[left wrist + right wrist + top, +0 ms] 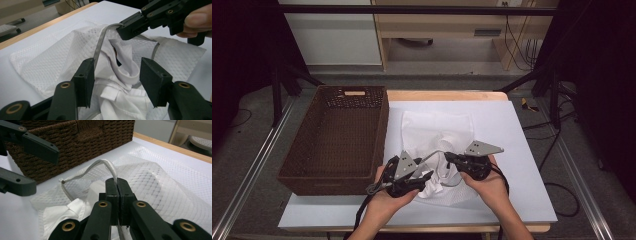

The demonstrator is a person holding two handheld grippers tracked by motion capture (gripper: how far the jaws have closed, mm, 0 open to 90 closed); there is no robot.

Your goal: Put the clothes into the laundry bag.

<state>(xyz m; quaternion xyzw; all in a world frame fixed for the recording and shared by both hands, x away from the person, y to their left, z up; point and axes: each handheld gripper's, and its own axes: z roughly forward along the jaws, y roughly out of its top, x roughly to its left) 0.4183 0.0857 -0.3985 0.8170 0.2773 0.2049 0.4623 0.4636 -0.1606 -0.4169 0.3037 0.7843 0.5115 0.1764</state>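
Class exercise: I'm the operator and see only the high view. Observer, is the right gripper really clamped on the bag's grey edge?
Observer: Yes. The right gripper has its jaws shut on the grey zipper edge of the mesh bag.
Operator: And the left gripper?
Observer: The left gripper stands open, with a fold of the white garment between its jaws.
Operator: Is the bag's mouth lifted?
Observer: Yes. From the clamp, the grey zipper edge arches up above the mesh.

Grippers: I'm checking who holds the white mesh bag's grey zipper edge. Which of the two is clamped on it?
The right gripper: jaws shut on the grey zipper edge. The left gripper stands open.
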